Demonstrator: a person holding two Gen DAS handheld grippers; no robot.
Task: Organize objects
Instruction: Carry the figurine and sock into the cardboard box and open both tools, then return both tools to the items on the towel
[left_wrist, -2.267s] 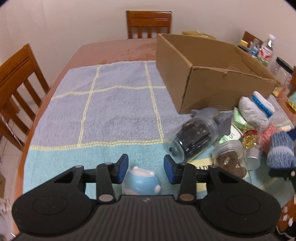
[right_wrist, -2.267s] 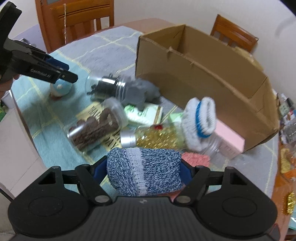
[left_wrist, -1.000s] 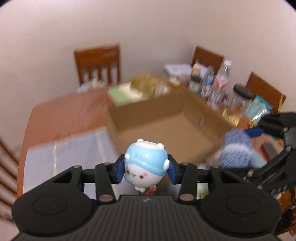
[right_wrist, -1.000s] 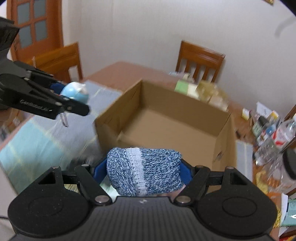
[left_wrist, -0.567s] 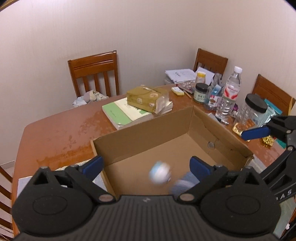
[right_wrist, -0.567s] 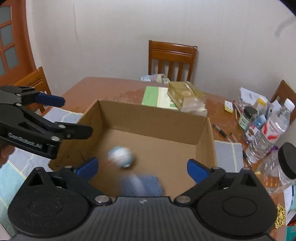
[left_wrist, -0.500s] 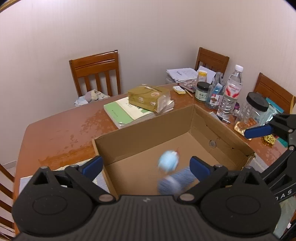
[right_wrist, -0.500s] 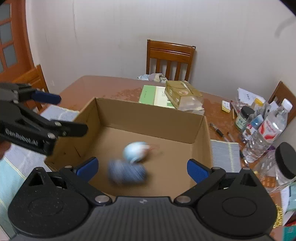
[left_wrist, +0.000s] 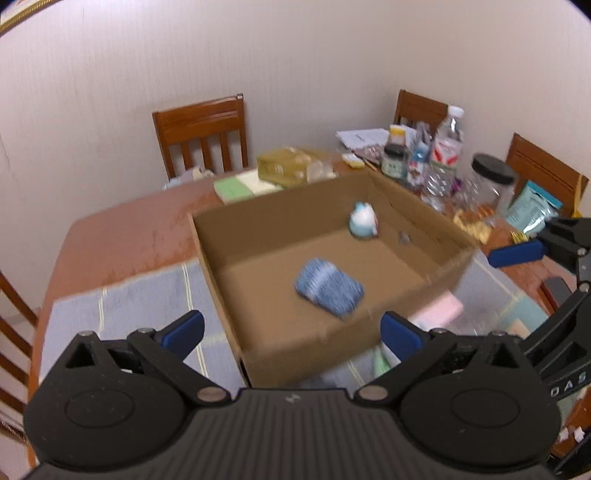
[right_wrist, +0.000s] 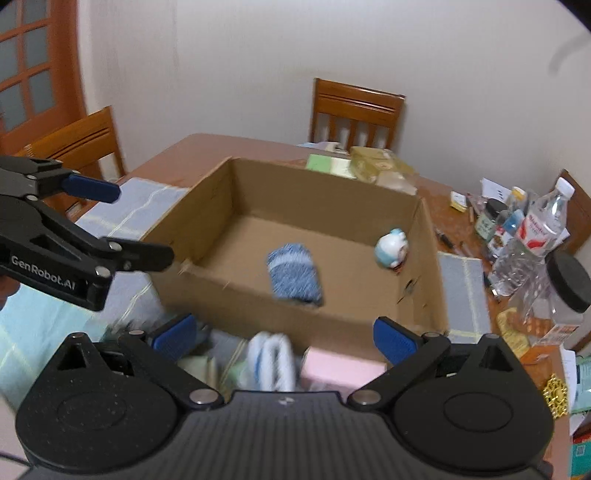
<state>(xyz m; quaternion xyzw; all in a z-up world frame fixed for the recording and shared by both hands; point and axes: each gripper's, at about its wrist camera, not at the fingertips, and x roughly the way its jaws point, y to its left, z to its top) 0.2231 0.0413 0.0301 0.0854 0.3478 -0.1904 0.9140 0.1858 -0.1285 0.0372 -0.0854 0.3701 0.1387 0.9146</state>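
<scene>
Lying flat in box (right_wrist: 207, 206), sock roll (right_wrist: 294, 274); both grippers (left_wrist: 291, 332) (right_wrist: 284, 338) spread, empty.

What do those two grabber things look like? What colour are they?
The left gripper and right gripper are matte black plastic, with two round textured discs, a ribbed centre and silver pivot screws. Their fingers end in blue pads. White lettering reading GenRobot.AI runs along the left one's side.

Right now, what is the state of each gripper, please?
left gripper: jaws open, holding nothing.
right gripper: jaws open, holding nothing.
</scene>
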